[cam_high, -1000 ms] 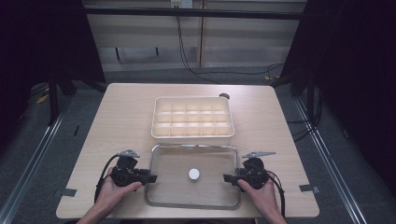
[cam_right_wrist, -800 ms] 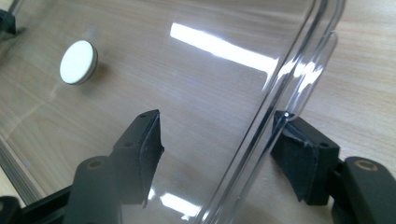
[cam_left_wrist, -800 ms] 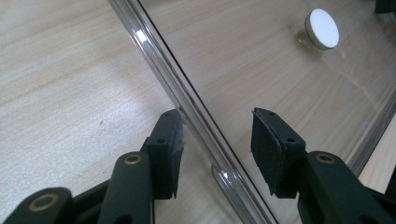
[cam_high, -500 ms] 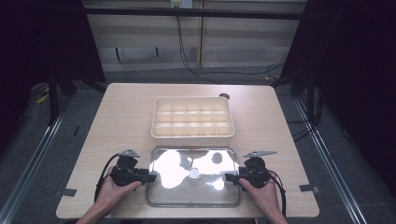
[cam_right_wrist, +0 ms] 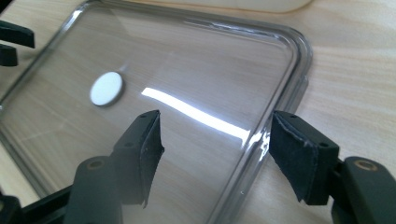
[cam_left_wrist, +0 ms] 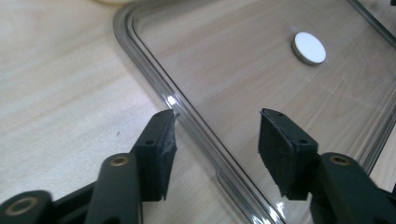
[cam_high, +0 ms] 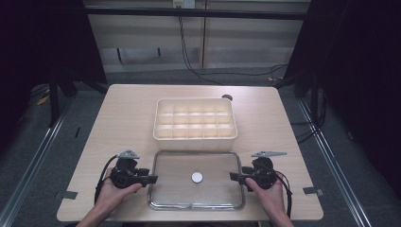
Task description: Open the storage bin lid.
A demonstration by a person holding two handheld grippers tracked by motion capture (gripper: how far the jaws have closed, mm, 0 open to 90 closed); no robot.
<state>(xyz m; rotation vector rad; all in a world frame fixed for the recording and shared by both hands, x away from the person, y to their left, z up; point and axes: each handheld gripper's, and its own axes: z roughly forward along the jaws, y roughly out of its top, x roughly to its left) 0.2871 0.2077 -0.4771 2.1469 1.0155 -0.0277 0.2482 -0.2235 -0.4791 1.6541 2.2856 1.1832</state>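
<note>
A clear plastic lid (cam_high: 165, 201) with a white round disc (cam_high: 196, 177) at its middle lies flat on the wooden table, near the front edge. My left gripper (cam_high: 152, 179) is at the lid's left edge, my right gripper (cam_high: 232, 176) at its right edge. In the left gripper view the gripper (cam_left_wrist: 217, 149) is open, its jaws on either side of the lid's rim (cam_left_wrist: 187, 107), the disc (cam_left_wrist: 308, 47) beyond. In the right gripper view the gripper (cam_right_wrist: 222, 149) is open astride the rim (cam_right_wrist: 299, 51), the disc (cam_right_wrist: 106, 88) to the left.
A cream box (cam_high: 195, 124) divided into several compartments stands just behind the lid. A small dark round thing (cam_high: 227, 97) lies behind the box. The table (cam_high: 123, 113) has bare wood to the left and right of the box. Dark floor and cables surround it.
Half a second ago the lid flashed with glare; now it lies flat without it. Both grippers have stayed at its two short edges.
</note>
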